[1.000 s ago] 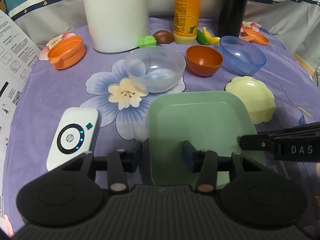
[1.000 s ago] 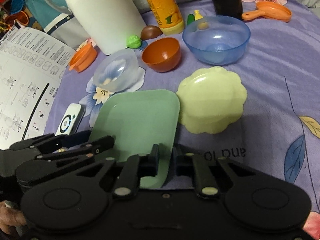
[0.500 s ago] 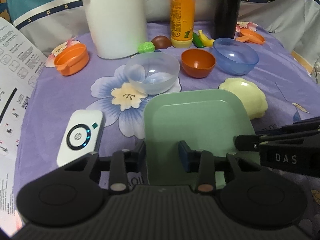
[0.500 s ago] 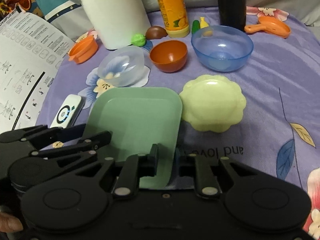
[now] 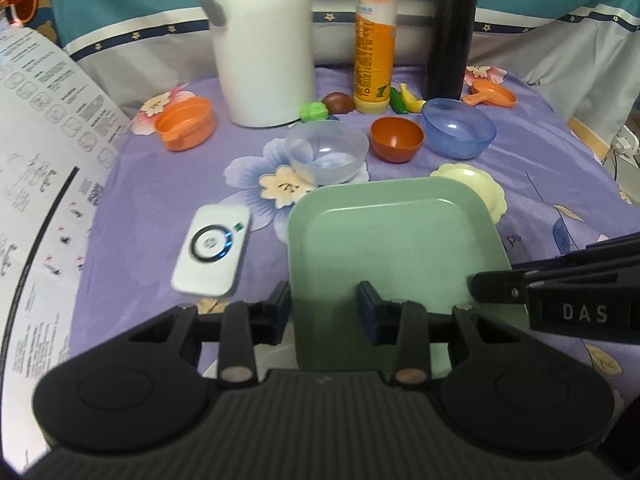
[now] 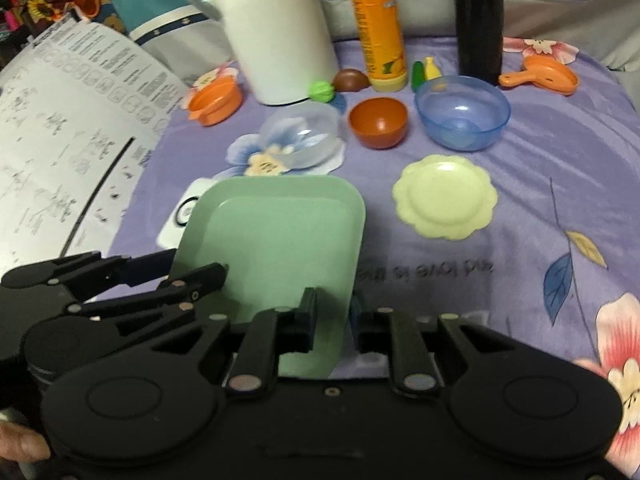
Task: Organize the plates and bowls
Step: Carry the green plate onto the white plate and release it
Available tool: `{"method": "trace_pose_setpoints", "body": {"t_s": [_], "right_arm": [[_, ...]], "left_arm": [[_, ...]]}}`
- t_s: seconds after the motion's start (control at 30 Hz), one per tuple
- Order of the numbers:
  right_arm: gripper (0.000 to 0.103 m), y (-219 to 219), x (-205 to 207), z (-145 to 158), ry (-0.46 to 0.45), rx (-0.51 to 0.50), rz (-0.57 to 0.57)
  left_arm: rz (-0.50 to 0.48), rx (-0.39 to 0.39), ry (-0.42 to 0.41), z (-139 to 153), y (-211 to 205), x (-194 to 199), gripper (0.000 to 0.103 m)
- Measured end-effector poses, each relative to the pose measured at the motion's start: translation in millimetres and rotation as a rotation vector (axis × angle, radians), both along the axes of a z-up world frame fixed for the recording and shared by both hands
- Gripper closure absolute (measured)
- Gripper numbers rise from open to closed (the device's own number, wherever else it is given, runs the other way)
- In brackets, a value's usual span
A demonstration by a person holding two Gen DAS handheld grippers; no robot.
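Observation:
A green square plate [image 5: 396, 248] [image 6: 276, 232] is held up off the purple cloth. My right gripper [image 6: 332, 316] is shut on its right edge. My left gripper [image 5: 324, 312] straddles its left edge with a wide gap between the fingers and looks open. A pale yellow scalloped plate [image 6: 444, 200] [image 5: 480, 184] lies on the cloth to the right. Behind stand a clear bowl [image 5: 326, 152] [image 6: 302, 136], a brown-orange bowl [image 5: 396, 138] [image 6: 378, 122] and a blue bowl [image 5: 458, 126] [image 6: 462, 110].
A white power bank [image 5: 212, 254] lies left of the plate. A white jug [image 5: 264, 40], an orange bottle [image 5: 374, 44] and a black flask [image 5: 450, 36] stand at the back with small toy foods. Orange toy pans [image 5: 186, 124] [image 6: 544, 74] sit at both sides. A paper sheet [image 5: 36, 152] rises at left.
Both grippers and the green plate have risen and pulled back from the bowls. The plate now stands clear of the yellow plate, which it was beside before.

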State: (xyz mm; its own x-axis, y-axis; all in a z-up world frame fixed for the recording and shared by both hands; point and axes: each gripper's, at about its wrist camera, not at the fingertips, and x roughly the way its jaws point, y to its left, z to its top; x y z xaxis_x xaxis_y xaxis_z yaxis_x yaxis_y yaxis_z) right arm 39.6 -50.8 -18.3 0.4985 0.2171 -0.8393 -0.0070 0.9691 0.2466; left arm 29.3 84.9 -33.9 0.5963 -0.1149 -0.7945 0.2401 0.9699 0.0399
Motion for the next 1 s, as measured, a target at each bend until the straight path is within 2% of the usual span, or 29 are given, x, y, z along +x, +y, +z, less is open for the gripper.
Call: {"method": "trace_pose_setpoints", "body": {"t_s": [0.23,0.53,1.0], "right_arm": [[0.084,24.4,-24.0,12.4,0.005,0.024,0.053],[0.084,53.7,-45.4,2.9,0.070,0.055,0.119],[0.084,76.8,-53.9,-18.3,0.149,0.044,0.169]], "left_arm": [[0.025,0.010,-0.015,10.2,25.2,-33.3,0.067],[0.058,0.007,0.029,-2.9,58.3,-69.7,0.067],[0.071,-0.006,0.089,-28.1,77.2,-81.4,0.067]]}}
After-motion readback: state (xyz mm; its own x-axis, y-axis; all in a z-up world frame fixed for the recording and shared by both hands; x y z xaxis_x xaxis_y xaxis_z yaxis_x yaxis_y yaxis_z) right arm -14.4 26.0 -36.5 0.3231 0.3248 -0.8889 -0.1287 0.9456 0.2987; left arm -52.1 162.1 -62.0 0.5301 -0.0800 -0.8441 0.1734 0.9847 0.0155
